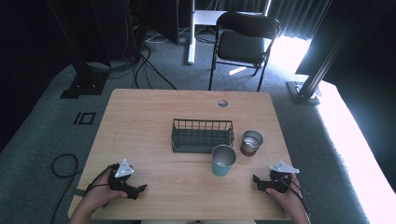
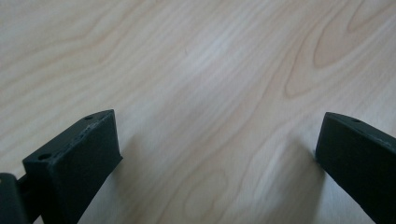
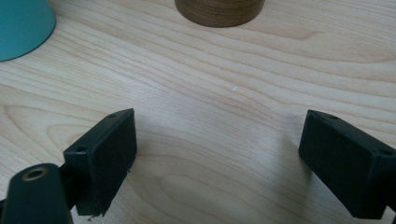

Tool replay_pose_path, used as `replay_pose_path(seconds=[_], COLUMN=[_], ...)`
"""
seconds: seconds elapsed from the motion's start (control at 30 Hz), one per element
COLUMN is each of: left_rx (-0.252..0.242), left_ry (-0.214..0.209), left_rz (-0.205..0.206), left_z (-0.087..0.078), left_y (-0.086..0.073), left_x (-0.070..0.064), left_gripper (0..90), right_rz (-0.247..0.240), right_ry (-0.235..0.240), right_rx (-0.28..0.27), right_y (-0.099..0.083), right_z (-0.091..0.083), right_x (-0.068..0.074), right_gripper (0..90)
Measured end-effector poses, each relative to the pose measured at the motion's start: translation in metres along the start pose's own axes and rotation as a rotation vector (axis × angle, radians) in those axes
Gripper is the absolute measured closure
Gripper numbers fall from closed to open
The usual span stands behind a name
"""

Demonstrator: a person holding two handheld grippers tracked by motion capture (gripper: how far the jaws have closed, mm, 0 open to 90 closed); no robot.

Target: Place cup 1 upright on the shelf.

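Tabletop [image 1: 140, 116]: wood, we see 2 cups by wire rack [image 1: 202, 136].
Teal cup [image 1: 223, 160]: upright, ahead-left of right claw [image 1: 258, 180], nearer it than left claw [image 1: 140, 189].
Claws: both gaping wide, empty.

I see bare table [image 1: 154, 116] ahead of my left gripper [image 1: 140, 189]. Teal cup [image 1: 223, 160], brown cup [image 1: 251, 142] and wire basket [image 1: 202, 135] block my right gripper [image 1: 256, 178].

Teal cup [image 1: 223, 160] upright, brown cup [image 1: 251, 143] upright just beside, near basket
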State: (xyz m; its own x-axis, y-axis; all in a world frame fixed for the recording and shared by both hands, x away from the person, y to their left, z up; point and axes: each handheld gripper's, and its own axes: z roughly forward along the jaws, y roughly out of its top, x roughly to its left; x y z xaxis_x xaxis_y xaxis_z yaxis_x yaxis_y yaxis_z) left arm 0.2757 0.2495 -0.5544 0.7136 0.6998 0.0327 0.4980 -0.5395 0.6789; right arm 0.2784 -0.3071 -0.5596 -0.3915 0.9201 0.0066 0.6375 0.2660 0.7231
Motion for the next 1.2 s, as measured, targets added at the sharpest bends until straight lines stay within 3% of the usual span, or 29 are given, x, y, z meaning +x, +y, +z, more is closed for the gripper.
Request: replay_pose_path(seconds=[0.3, 0.73, 0.97, 1.2], left_rx=[-0.006, -0.039, -0.083, -0.136], left_ry=[-0.046, -0.098, -0.12, -0.17], left_rz=[0.061, 0.104, 0.125, 0.16], left_z=[0.013, 0.026, 0.03, 0.036], left_y=[0.022, 0.05, 0.062, 0.076], left_x=[-0.012, -0.026, -0.034, -0.045], left_gripper=[0.5, 0.5, 0.5, 0.5], right_rz=[0.0, 0.001, 0.001, 0.002], right_ry=[0.0, 0.0, 0.0, 0.0], right_rx=[0.0, -0.001, -0.001, -0.001], right_y=[0.0, 0.0, 0.0, 0.0], right_z=[0.0, 0.0, 0.0, 0.0], right_x=[0.0, 0.0, 0.0, 0.0], right_gripper=[10.9, 10.9, 10.9, 10.9])
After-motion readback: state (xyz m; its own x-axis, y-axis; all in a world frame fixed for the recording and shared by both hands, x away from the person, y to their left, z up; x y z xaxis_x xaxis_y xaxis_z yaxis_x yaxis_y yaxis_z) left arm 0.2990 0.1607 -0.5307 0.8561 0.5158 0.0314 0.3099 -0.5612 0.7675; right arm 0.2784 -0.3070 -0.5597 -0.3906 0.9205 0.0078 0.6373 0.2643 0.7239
